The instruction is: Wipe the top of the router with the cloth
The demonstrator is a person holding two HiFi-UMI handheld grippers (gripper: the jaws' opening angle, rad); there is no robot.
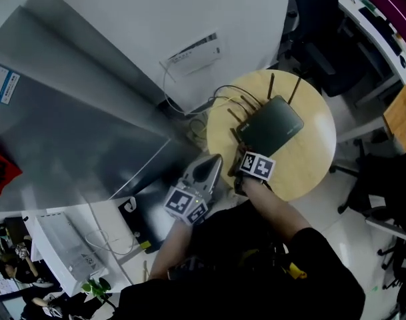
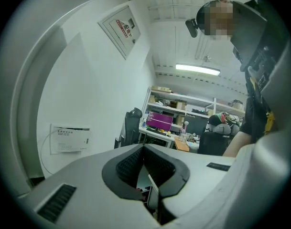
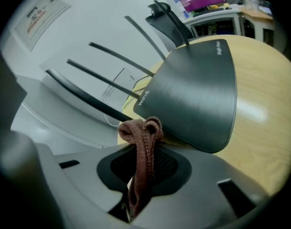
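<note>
The right tongs (image 3: 144, 162) are clamped on a brown cloth (image 3: 141, 132). Its bunched fold sticks out past their tips and sits at the near edge of the dark router (image 3: 193, 94). The router lies flat just ahead of them on the round wooden table (image 3: 264, 109), with its antennas (image 3: 107, 82) fanning away on the far-left side.

The left tongs (image 2: 144, 149) are closed tip to tip with nothing between them. They are held off to the left of the right tongs, clear of the table and pointing out into the room.

The wipe looks about to start, since the cloth is only at the rim and not yet on the top. The next move calls for lowering the fold onto the flat surface and sweeping it forward without nudging the light router or snagging the antennas.
</note>
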